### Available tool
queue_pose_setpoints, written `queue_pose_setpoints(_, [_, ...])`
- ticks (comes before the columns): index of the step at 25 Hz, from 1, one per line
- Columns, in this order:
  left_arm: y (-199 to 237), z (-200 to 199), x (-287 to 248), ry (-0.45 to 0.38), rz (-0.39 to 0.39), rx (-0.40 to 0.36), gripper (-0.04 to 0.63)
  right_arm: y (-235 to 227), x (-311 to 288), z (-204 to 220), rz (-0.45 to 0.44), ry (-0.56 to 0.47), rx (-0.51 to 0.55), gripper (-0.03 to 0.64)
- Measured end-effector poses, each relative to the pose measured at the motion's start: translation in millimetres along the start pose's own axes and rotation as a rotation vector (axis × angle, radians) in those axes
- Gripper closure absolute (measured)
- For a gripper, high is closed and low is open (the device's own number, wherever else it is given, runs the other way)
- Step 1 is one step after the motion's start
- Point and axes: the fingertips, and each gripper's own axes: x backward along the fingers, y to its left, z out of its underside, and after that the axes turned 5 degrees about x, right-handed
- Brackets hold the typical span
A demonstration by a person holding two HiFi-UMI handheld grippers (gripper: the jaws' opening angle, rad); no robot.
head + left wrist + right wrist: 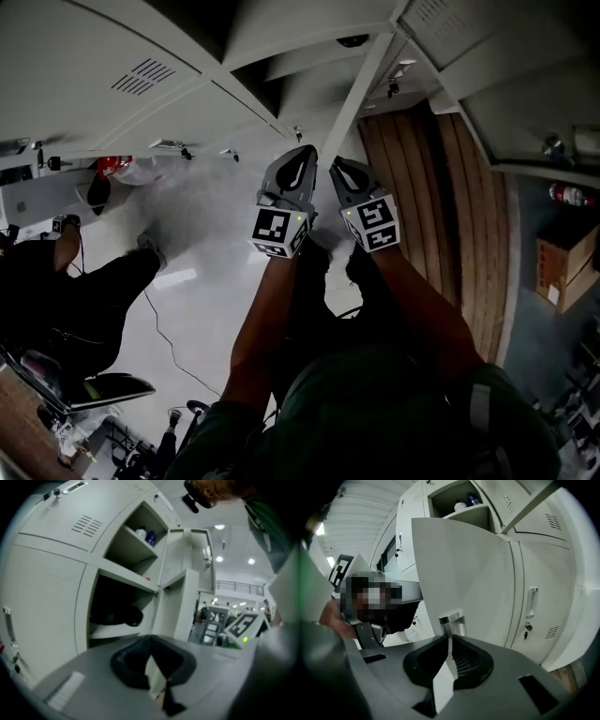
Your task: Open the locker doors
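Observation:
I face a bank of white lockers (141,66) from close up. My right gripper (450,641) is shut on the chrome handle (452,619) of a half-open door (464,564); from the head view that door (364,94) shows edge-on above the right gripper (339,167). My left gripper (302,155) hangs just beside it, and its jaws (151,656) are shut on nothing. Behind them stand two open compartments: the upper one (140,534) holds bottles, the lower one a dark bag (117,616). A closed door with a bar handle (530,602) is to the right.
A person in black (75,291) sits on the floor side at the left, with a cable (159,337) trailing nearby. At the right are a wooden panel (441,187), a red fire extinguisher (570,195) and a cardboard box (562,267).

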Motion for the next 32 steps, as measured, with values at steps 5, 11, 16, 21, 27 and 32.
queue_pose_setpoints(5, [-43,2,-14,0.022,0.058,0.012,0.601,-22,34,16,0.058,0.042,-0.05,0.597])
queue_pose_setpoints(11, [-89,-5,-31,0.051,0.126,0.011,0.601,-46,75,18,0.12,0.073,-0.065,0.597])
queue_pose_setpoints(16, [-116,-19,-36,0.072,0.169,-0.007,0.6,-58,104,8,0.137,0.075,-0.07,0.597])
queue_pose_setpoints(21, [-139,-45,-34,0.067,0.192,-0.028,0.6,-65,135,-18,0.152,0.047,-0.076,0.597])
queue_pose_setpoints(27, [-161,-77,-33,0.049,0.203,-0.067,0.6,-67,169,-61,0.179,-0.017,-0.062,0.597])
queue_pose_setpoints(32, [-172,-96,-27,0.047,0.191,-0.096,0.6,-64,195,-98,0.171,-0.073,-0.04,0.597])
